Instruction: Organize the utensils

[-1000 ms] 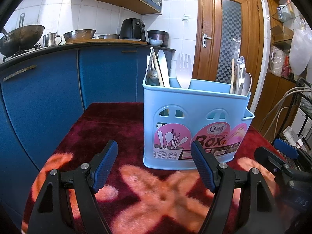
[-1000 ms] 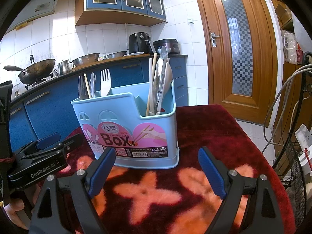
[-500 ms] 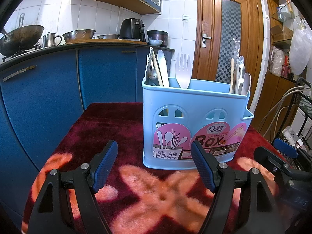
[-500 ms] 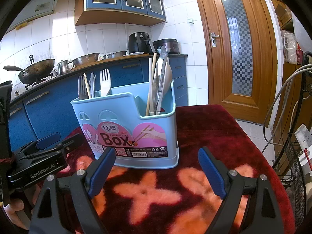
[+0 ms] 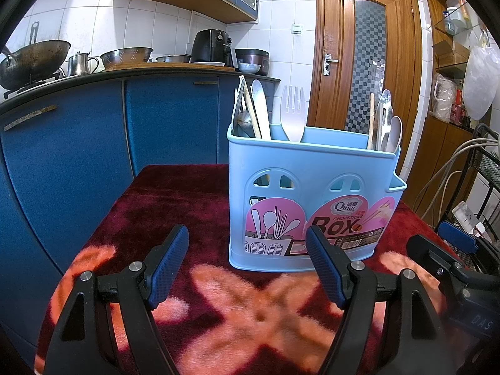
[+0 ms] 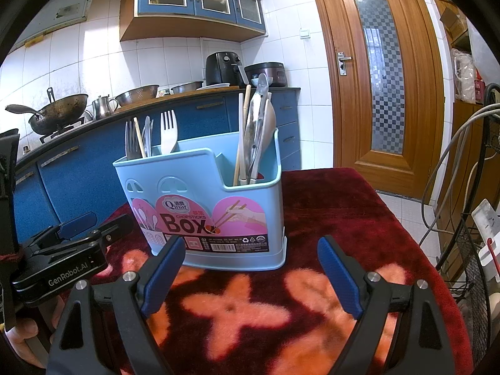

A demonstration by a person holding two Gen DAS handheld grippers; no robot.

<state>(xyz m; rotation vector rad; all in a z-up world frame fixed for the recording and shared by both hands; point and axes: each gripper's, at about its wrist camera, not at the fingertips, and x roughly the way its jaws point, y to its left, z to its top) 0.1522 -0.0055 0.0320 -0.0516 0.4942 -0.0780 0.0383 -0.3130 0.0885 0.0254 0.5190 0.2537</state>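
Jaws wide apart and empty on both grippers, utensils (image 6: 254, 131) upright in holder (image 6: 218, 218), handles down.

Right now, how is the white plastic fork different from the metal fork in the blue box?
The white plastic fork looks broad, pale and matte; the metal fork is narrower, grey and shiny. The white plastic fork stands nearer the middle of the blue box, with space around it, while the metal fork sits at the end, crowded against a chopstick and other metal cutlery. Both stand tines up in the box's taller section.
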